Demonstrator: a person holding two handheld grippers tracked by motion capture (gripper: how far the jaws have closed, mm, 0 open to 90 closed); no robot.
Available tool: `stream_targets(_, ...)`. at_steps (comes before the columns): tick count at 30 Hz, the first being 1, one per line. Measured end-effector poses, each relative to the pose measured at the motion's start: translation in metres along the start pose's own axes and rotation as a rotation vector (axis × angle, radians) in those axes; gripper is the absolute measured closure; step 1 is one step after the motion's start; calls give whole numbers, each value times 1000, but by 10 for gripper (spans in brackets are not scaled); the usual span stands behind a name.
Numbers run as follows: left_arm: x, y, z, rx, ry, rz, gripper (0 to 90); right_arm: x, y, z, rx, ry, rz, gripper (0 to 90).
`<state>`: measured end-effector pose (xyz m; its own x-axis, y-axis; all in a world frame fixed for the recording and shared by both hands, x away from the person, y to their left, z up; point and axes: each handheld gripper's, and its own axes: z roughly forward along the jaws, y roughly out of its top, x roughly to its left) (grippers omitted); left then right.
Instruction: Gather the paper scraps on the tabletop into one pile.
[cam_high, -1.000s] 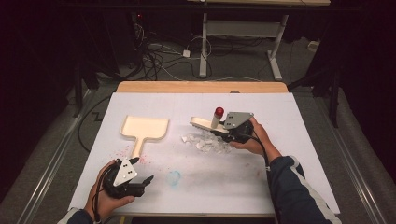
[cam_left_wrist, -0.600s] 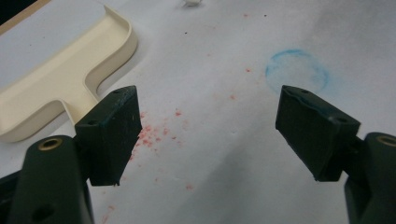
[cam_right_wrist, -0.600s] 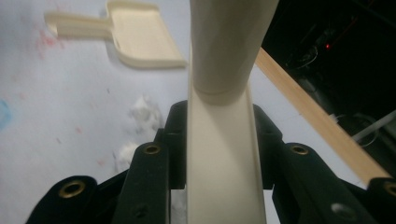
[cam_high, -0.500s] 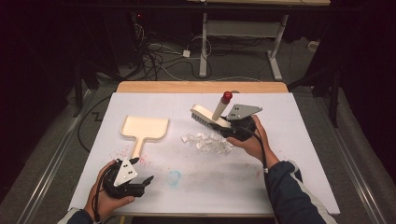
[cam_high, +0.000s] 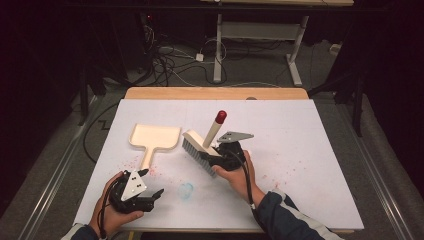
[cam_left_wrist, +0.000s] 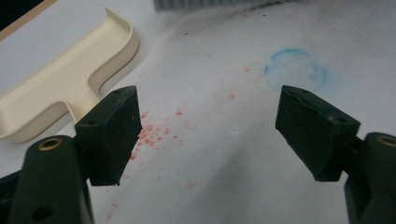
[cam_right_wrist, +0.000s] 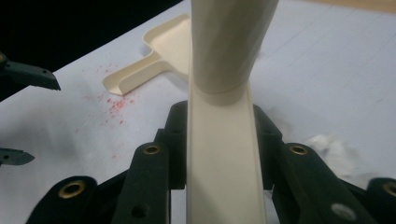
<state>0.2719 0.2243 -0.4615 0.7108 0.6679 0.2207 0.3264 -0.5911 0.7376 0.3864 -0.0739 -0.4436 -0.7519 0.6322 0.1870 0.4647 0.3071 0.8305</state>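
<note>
Two grippers on the white table sheet (cam_high: 310, 150), one per hand. R gripper (cam_high: 220, 159) sits mid-table, jaws clamped on the cream handle of the brush (cam_high: 200, 150); in the right gripper view the black jaws press both flanks of that handle (cam_right_wrist: 224, 158), which rises between them and runs up out of frame. Brush is tilted: bristle head low and to the left of the gripper, its bristle edge on or just over the sheet (can't tell which), the handle slanting up and away w/ its red cap (cam_high: 220, 117) the highest point. Grey three-cornered plate (cam_high: 234, 136) on top of R gripper, cable trailing back along the person's right hand (cam_high: 239, 175) and dark sleeve.

Just left of the brush head: cream dustpan (cam_high: 155, 137), flat on the sheet, pan part toward the far edge, handle pointing toward the person. Pan and brush head are near, not touching as far as the high view shows. Same dustpan in the right gripper view (cam_right_wrist: 159, 60) and in the left gripper view (cam_left_wrist: 60, 84).

Red speckles (cam_left_wrist: 149, 133) scattered on the sheet by the dustpan handle; faint blue ring mark (cam_high: 186, 190) nearer the person, between the two hands.

L gripper (cam_high: 150, 192) at the near-left corner, held in the left hand (cam_high: 112, 210), low over the sheet. Jaws apart, nothing between them, bare sheet in the gap in the left gripper view. Well apart from brush and dustpan.
</note>
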Motion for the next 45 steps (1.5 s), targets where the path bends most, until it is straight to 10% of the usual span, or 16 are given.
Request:
stream_targets(7, 0, 0, 1, 7, -4, 4, 216, -7, -3, 6, 1, -137, -22, 677)
stream_targets(19, -1, 0, 1, 16, -11, 10, 216, -36, -13, -25, -4, -239, 84, 675)
stream_targets(35, -3, 1, 1, 21, -16, 22, 216, -32, -2, -91, -123, -234, 22, 676)
stream_targets(45, -3, 2, 2, 25, -14, 26, 216, -61, -13, -96, -99, -441, -7, 675)
